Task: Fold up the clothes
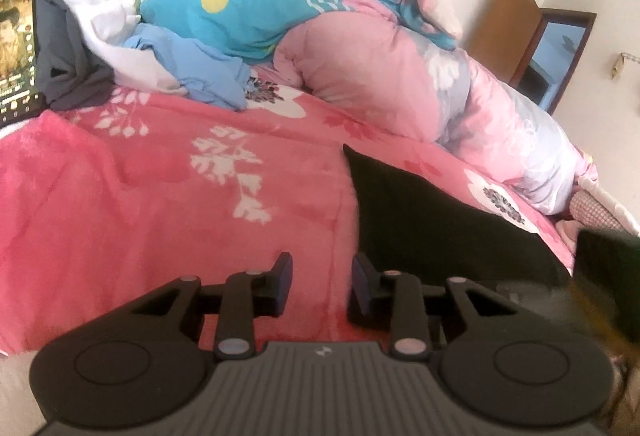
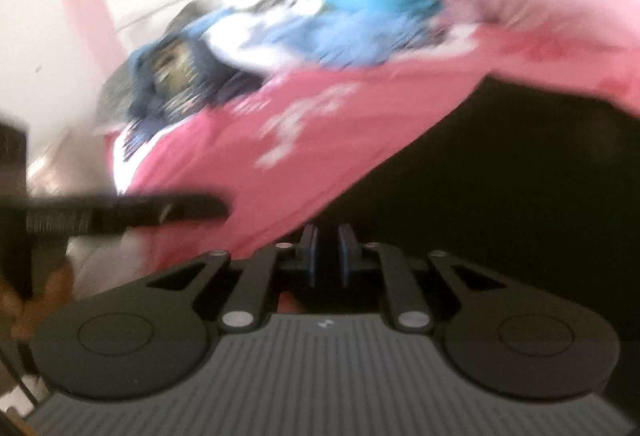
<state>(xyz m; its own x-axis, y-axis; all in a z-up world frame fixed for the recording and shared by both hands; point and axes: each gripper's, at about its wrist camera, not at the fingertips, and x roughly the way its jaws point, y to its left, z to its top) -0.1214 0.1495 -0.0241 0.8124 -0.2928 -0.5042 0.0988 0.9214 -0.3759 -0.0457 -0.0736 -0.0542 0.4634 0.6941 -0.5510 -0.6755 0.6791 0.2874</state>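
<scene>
On pink blanket (image 1: 160, 188), left gripper (image 1: 322, 286) gapes; right gripper (image 2: 328, 252) pinches black garment (image 2: 500, 176).

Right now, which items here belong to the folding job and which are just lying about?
In play: black garment; left gripper, jaws open; right gripper, jaws nearly shut, contents unclear.

Lying about: rolled pink quilt; teal blanket; light blue cloth; phone; pink bedspread.

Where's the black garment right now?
In the left wrist view, the black garment lies on the pink blanket, just right of the open left gripper, below the quilt.
</scene>
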